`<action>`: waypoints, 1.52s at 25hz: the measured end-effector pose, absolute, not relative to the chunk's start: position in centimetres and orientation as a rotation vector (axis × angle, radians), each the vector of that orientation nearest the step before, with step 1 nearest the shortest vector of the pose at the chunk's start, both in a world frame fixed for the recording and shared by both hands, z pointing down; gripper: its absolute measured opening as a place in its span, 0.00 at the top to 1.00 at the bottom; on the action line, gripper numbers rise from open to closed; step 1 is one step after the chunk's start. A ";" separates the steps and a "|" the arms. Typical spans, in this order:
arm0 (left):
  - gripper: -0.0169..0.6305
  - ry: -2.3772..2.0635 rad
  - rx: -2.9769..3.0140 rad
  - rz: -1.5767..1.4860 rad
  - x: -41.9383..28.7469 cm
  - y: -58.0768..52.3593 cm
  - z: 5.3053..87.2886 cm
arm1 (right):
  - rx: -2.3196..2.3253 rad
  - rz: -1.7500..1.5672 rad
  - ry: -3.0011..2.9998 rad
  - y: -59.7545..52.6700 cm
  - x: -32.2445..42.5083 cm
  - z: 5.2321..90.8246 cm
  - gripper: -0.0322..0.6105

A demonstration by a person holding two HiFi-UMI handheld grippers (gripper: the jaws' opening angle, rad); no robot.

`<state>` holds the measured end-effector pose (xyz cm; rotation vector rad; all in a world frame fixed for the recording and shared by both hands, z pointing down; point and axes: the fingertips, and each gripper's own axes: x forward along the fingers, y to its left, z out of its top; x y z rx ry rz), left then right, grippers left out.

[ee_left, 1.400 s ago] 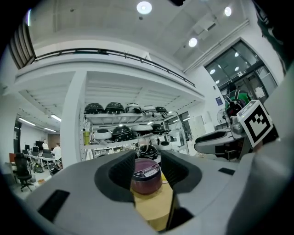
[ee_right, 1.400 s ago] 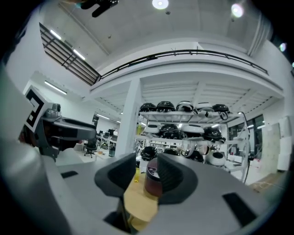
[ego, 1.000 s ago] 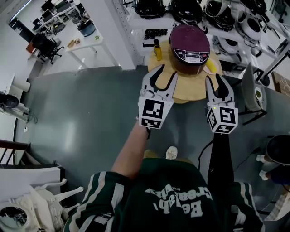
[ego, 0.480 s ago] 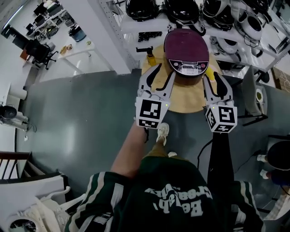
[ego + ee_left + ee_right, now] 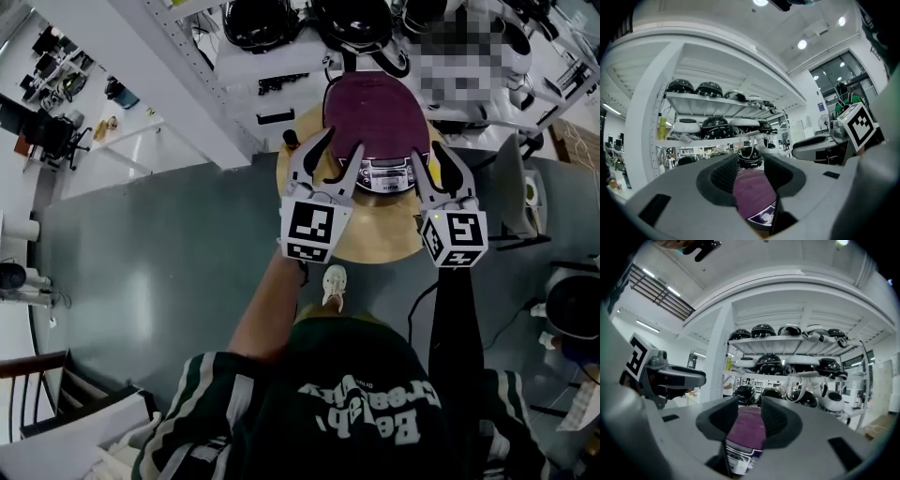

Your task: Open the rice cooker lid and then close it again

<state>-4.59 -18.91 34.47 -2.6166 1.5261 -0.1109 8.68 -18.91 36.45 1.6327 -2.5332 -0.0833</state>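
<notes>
The rice cooker (image 5: 370,108), its dark purple lid closed, stands at the far side of a round wooden worktop (image 5: 375,242), just in front of a white shelf (image 5: 272,70) that carries black and white cookers. The left gripper (image 5: 343,141) and the right gripper (image 5: 428,152) are level before it, side by side. The fingers of both are partly open and hold nothing; the purple lid shows beyond each gap.
</notes>
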 end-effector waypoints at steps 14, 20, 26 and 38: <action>0.72 1.323 -2.778 -0.141 -3.3 -24.0 38.6 | 1.262 0.252 -2.334 -22.8 5.3 46.1 0.71; 0.72 1.311 -2.803 -0.152 -3.1 -24.7 39.7 | 1.053 0.373 -2.228 -21.7 4.5 50.2 0.71; 0.72 1.311 -2.818 -0.162 -2.4 -25.0 40.1 | 0.956 0.426 -2.163 -21.6 4.4 52.0 0.69; 0.72 1.368 -2.811 -0.155 -3.8 -25.2 40.7 | 0.818 0.387 -1.983 -21.4 4.3 52.8 0.69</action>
